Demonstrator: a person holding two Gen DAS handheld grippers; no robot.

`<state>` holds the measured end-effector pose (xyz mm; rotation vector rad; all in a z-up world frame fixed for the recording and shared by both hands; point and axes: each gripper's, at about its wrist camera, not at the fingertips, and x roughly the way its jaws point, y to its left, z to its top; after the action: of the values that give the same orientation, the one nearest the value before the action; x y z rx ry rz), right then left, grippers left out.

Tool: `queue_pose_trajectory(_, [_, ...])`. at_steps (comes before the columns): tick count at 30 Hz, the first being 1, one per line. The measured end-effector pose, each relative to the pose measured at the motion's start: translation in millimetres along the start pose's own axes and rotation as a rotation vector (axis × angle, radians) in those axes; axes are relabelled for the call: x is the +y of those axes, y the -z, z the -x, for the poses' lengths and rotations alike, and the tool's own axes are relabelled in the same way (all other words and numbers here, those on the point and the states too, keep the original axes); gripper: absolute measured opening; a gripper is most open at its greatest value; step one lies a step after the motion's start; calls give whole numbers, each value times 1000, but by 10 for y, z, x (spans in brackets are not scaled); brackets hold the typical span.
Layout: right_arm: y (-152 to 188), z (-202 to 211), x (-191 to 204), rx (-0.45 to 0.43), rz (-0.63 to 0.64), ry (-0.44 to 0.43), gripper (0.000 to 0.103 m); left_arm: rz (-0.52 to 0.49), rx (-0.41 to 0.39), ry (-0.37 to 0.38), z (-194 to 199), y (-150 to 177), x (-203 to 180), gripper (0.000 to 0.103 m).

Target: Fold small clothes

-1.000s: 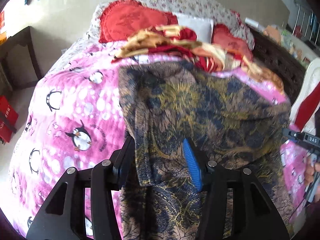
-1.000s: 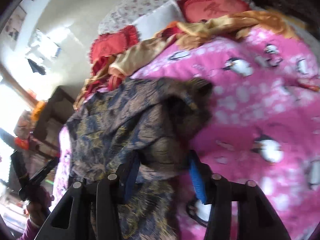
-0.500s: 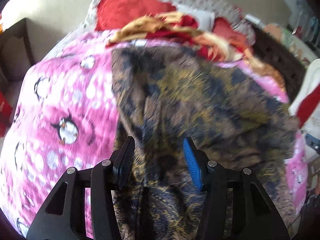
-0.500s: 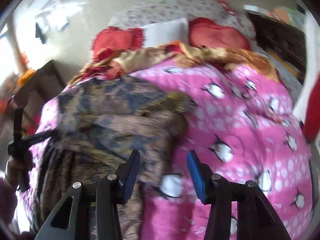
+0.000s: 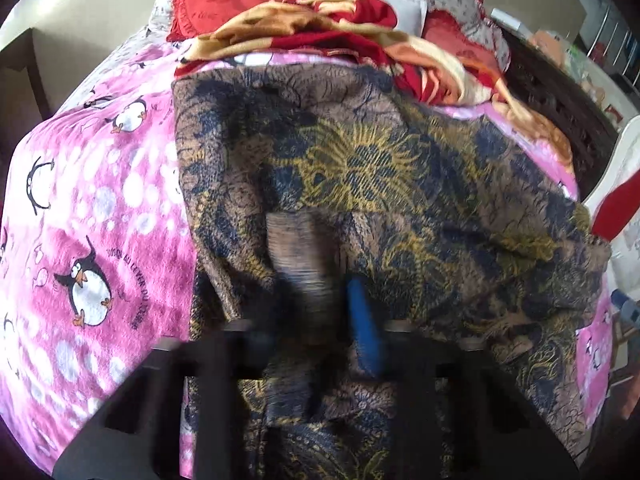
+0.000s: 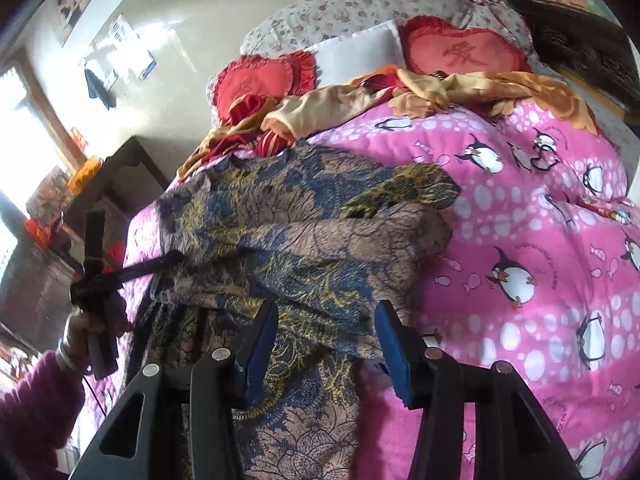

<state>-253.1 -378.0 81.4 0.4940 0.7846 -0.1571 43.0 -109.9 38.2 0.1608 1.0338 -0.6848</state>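
As your left gripper has just been closing on the patterned garment spread on the pink blanket, your right gripper hangs apart over it; a shallow pinch could slip.

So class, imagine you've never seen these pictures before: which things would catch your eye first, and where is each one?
First the pink penguin blanket covering the bed. Across its middle lies a dark brown, blue and gold patterned garment, partly folded, hanging over the near edge. At the head of the bed sit two red heart cushions, with a rumpled red and gold cloth just in front of them.
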Motion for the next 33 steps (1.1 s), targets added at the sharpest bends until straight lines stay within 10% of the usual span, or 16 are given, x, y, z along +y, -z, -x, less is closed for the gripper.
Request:
queue_pose_trajectory(26, [-435, -379, 272, -99, -6, -28, 49, -151, -339, 238, 2993, -350, -438, 11])
queue_pose_trajectory(33, [-1173, -532, -342, -64, -182, -55, 49, -89, -311, 158, 2808, -615, -245, 11])
